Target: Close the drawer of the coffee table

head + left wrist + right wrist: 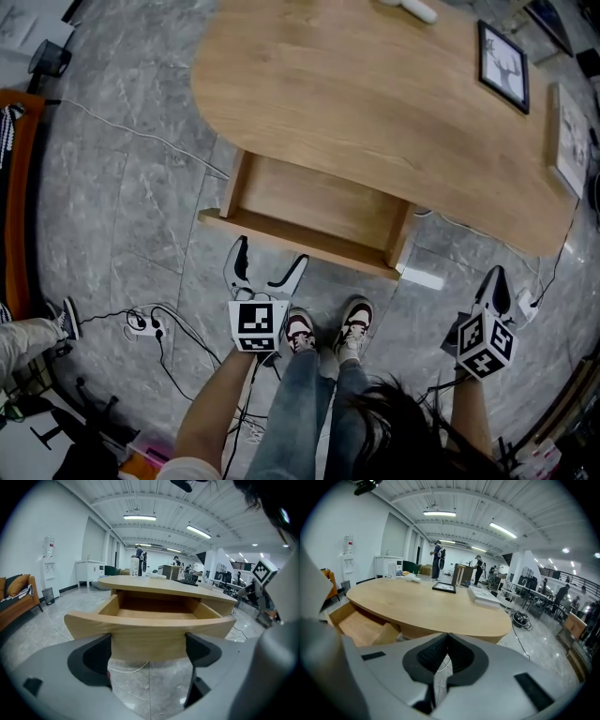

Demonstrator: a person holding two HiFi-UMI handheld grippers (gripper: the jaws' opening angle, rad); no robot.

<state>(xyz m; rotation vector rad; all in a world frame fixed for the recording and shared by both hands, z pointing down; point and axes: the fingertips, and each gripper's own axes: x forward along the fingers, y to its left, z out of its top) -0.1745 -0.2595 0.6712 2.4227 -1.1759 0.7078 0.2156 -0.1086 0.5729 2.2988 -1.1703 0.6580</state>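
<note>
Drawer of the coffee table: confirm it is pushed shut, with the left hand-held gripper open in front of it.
Wrong: the drawer is pulled out, as the left gripper view shows. The left hand-held gripper is open in front of it.

The grey marble-patterned tile floor [122, 206] is glossy. White walls [33, 536] rise to a white beamed ceiling [154, 501] carrying long fluorescent light strips [140, 517]. An orange fabric sofa [14, 604] stands against one wall.
</note>
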